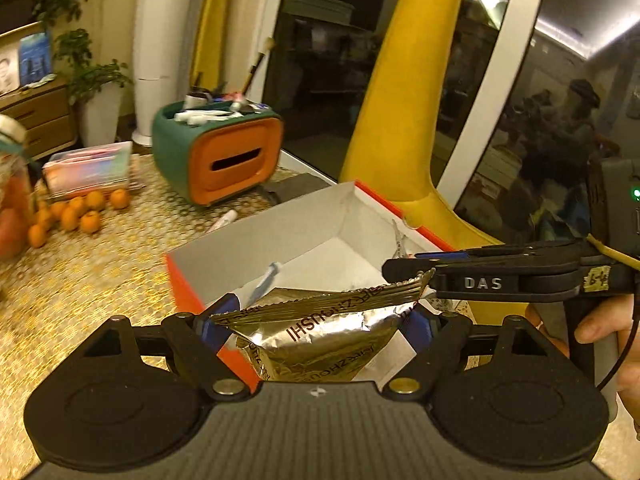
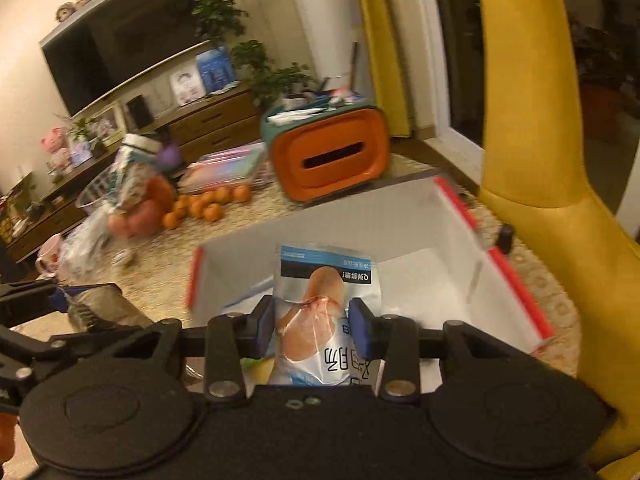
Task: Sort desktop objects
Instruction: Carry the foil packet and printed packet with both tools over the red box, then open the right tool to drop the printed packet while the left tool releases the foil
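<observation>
While held above open box (image 1: 256, 248), gold foil pouch (image 1: 320, 332) is clamped by left gripper (image 1: 320, 320); blue snack packet (image 2: 320, 312) is pinched by right gripper (image 2: 314, 320), apparently over same box.

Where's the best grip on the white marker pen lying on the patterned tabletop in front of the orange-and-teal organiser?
Grip the white marker pen mid-barrel, coming down from above with the fingers across its long axis. It lies flat on the tabletop, so only the sides offer opposing faces. The open cardboard box sits close on its near side, so a low approach from there looks blocked. Both grippers are full now, so one must release first.
</observation>
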Demonstrator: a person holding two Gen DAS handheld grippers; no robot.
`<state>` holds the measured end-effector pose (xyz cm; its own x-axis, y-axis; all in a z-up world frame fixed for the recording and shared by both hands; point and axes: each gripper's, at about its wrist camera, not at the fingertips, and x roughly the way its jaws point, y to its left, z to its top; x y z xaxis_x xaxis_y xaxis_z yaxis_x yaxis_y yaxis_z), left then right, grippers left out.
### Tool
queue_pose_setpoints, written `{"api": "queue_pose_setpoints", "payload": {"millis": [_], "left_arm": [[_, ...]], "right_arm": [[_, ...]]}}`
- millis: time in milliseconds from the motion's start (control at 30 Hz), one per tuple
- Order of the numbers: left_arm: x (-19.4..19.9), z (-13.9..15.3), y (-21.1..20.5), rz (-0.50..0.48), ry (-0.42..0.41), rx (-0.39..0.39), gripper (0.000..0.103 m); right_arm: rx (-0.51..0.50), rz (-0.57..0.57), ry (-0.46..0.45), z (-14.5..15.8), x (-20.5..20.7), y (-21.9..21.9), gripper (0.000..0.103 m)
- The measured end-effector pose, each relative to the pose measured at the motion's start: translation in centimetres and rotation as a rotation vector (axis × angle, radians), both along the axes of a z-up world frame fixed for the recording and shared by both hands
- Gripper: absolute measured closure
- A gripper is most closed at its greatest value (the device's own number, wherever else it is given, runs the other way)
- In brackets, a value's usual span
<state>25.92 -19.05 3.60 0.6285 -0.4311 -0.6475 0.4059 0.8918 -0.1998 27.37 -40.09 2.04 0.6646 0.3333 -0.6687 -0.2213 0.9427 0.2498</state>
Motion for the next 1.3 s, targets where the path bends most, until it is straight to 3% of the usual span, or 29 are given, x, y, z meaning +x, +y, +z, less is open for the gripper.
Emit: {"api": "queue_pose_setpoints", "payload": {"millis": [467,1000,1300], "left_arm": [[5.0,-4.7,-5.6,-0.03,0.06,0.102,0.019],[7.1,-7.7,-6.3,-0.031,0.129,0.118,0.018],[7.7,-8.4,-5.6,-0.025,0.164,0.087,0.018]], "right_arm": [[-0.069,-0.06,0.072,-4.0,5.4,-1.3,0.065],[-0.103,-0.072,0.134,-6.7,6.5,-2.0,0.065],[-0.11,-0.074,0.145,-7.3,6.8,-1.7,0.061]]}}
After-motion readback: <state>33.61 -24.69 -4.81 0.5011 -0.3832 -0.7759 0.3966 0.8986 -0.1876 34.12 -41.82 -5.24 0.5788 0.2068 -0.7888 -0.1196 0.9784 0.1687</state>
